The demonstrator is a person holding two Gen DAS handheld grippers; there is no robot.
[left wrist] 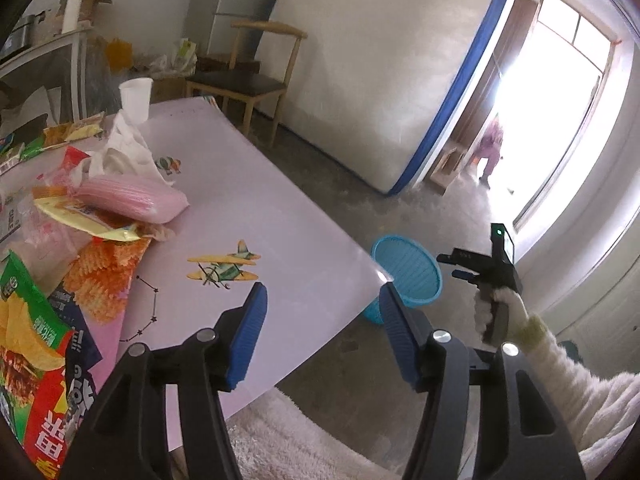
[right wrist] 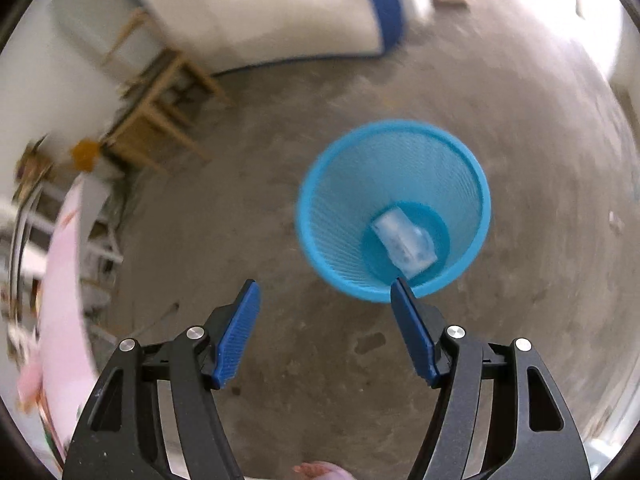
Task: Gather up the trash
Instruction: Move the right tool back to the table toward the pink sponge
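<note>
Snack wrappers (left wrist: 100, 276) and a pink packet (left wrist: 132, 200) lie heaped on the left of the pale pink table (left wrist: 256, 200), beside crumpled white tissue (left wrist: 124, 152) and a white cup (left wrist: 136, 96). Over the table's near corner my left gripper (left wrist: 320, 312) stands open with nothing between its blue pads. On the floor past that corner sits a blue mesh bin (left wrist: 408, 272) (right wrist: 394, 208). A clear plastic piece (right wrist: 404, 244) lies at the bin's bottom. My right gripper (right wrist: 324, 320) hangs open and empty above the floor just short of the bin; it shows in the left wrist view as a black tool (left wrist: 488, 272).
A wooden chair (left wrist: 248, 80) stands beyond the table. A white mattress with blue trim (left wrist: 384, 80) leans on the far wall. Bright open doorway at right, with a person (left wrist: 490, 148) in it. A white fluffy sleeve (left wrist: 560, 368) holds the right tool. Concrete floor lies around the bin.
</note>
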